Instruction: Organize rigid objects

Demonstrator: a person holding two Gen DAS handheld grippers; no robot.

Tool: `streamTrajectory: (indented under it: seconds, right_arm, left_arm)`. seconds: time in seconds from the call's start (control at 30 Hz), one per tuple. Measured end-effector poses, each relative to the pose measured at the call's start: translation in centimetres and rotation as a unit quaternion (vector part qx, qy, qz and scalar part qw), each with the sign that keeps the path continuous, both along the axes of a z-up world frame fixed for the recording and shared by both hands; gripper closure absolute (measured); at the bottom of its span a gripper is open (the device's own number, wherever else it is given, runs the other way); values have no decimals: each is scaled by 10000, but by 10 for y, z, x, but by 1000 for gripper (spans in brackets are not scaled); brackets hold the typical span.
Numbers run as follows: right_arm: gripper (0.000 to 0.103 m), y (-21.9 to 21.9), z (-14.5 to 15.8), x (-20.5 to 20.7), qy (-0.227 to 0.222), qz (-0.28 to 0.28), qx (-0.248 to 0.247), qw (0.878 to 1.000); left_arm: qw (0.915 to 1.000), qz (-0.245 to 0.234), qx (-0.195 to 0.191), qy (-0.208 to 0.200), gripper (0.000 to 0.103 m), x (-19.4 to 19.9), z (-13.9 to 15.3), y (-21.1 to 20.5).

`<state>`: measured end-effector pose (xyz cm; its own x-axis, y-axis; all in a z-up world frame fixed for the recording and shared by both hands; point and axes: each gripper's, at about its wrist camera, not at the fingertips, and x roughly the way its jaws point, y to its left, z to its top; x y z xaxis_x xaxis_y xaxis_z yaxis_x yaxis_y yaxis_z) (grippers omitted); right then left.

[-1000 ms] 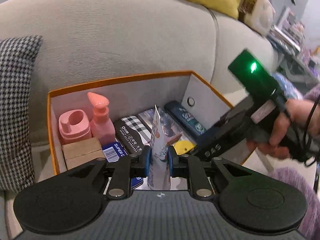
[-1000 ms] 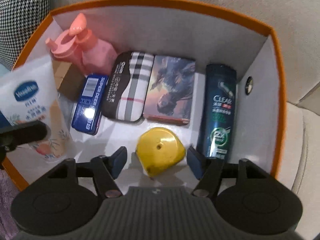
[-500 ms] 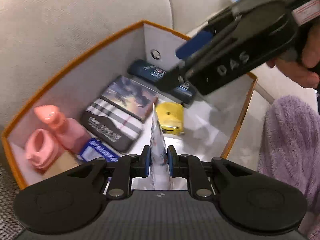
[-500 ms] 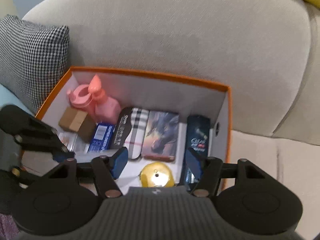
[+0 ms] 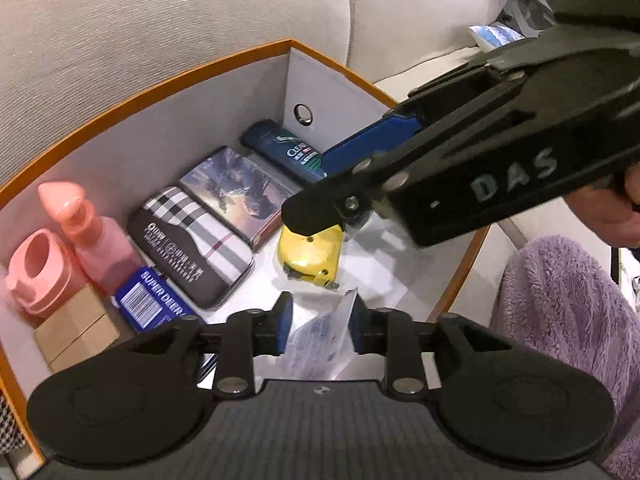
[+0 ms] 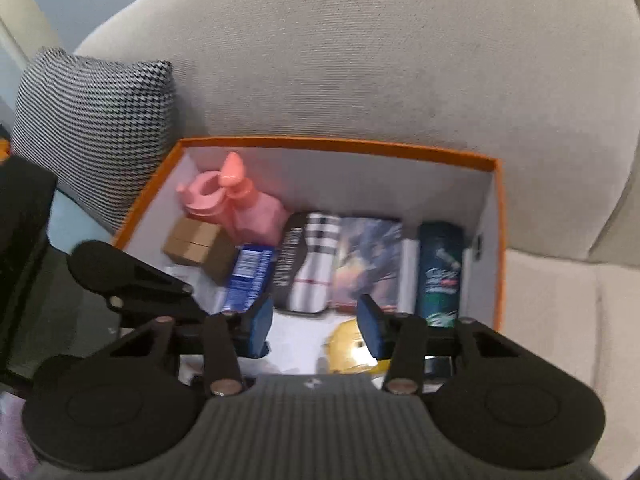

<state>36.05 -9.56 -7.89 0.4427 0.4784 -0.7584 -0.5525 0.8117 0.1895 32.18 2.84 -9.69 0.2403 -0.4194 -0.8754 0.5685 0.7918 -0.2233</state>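
Jaws, left: spread, tube loose between them, tilted, apparently touching neither pad.
Jaws, right: spread, nothing held, hovering over box.
Tube: over the bare front floor of the box, near yellow tape measure.
Step, judged: releasing tube; lift straight up so the pads don't snag it, keep clear of right tool.
Surface: box sits on grey sofa.
Room: checked cushion beside box; purple fleece at its right.

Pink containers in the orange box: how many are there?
2. A pink pump bottle stands near the box's back-left corner, and a pink jar with a ring-shaped lid sits right beside it at the left wall. Others could be hidden below the left gripper.
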Motion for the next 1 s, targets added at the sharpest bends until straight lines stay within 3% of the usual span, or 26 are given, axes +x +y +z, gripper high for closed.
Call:
streamTrajectory:
  seconds: [0.1, 0.3, 0.5, 0.67, 0.77, 0.83, 0.9, 1.0]
  right_arm:
    - [54, 5, 5, -5, -23, 62, 4, 10000]
    - [54, 9, 6, -13, -155, 51, -340, 9993]
    - [53, -2, 13, -28, -298, -118, -286, 9991]
    - [46, -16, 33, -58, -633, -210, -107, 9977]
    - [45, -23, 47, -83, -962, -240, -14, 9951]
    - [41, -28, 56, -101, -1235, -273, 95, 9919]
    - [36, -32, 64, -121, -1571, -343, 171, 9868]
    - [33, -38, 72, -152, -1940, -438, 304, 9796]
  left_arm:
    - [9999, 114, 37, -79, 59, -3, 5, 6]
    - [9980, 432, -188, -429, 59, -19, 32, 25]
    - [9867, 1168, -593, -962, 58, -50, 68, 50]
    - [9612, 2157, -611, -1610, 48, -81, 96, 68]
    - [9430, 2565, -506, -2061, 35, -99, 111, 67]
    - [9326, 2731, -451, -2316, 29, -109, 119, 63]
    - [9225, 2866, -382, -2557, 13, -120, 127, 55]
    - [9071, 3089, -277, -2847, 5, -135, 136, 44]
